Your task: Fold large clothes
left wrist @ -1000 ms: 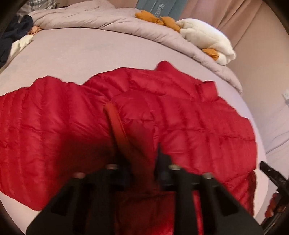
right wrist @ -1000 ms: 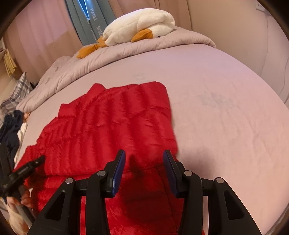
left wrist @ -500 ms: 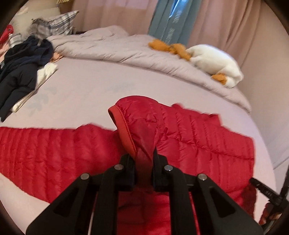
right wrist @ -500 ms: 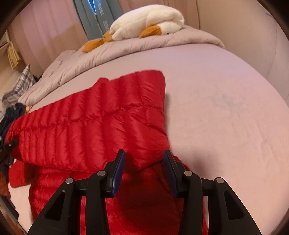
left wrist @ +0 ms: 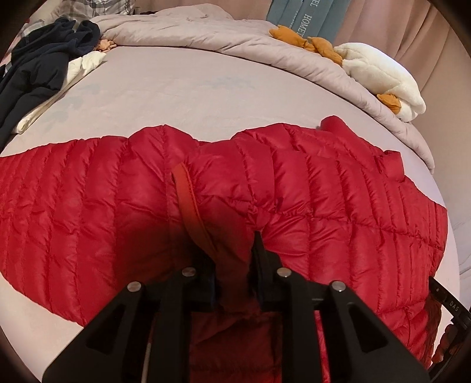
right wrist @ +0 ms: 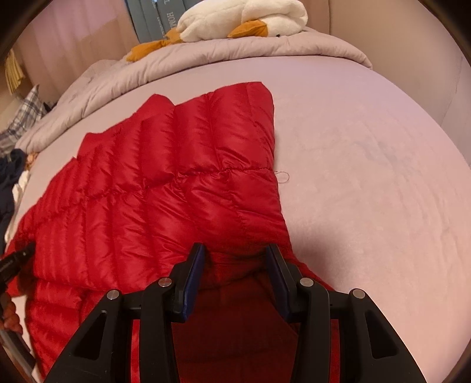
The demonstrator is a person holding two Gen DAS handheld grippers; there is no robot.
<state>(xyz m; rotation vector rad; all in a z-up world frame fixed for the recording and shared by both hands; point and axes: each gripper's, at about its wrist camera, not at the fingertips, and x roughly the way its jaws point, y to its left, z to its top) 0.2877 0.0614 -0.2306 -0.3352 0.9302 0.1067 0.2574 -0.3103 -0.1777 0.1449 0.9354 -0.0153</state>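
A red quilted down jacket [left wrist: 323,188] lies spread over the mauve bed sheet [left wrist: 188,94]. One sleeve, with an orange-red cuff band [left wrist: 188,194], is folded onto the body. My left gripper [left wrist: 229,247] has that cuff end bunched between its jaws, which are opening; the fabric still fills the gap. In the right wrist view the jacket [right wrist: 164,182] lies folded over itself. My right gripper [right wrist: 235,256] is shut on its thick folded edge. Each gripper shows at the edge of the other's view: the right gripper [left wrist: 450,303] and the left gripper [right wrist: 14,259].
A rumpled grey duvet [left wrist: 223,35] runs along the far side, with a white plush goose [right wrist: 244,17] on it. Dark and white clothes [left wrist: 38,64] are piled at the far left. A plaid pillow [right wrist: 17,123] and teal curtains [left wrist: 306,14] stand behind. Bare sheet [right wrist: 368,176] lies right of the jacket.
The left gripper lifted the sleeve cuff, then lowered it onto the jacket's body, and its jaws stand wider. The right gripper sank closer to the bed with the folded edge.
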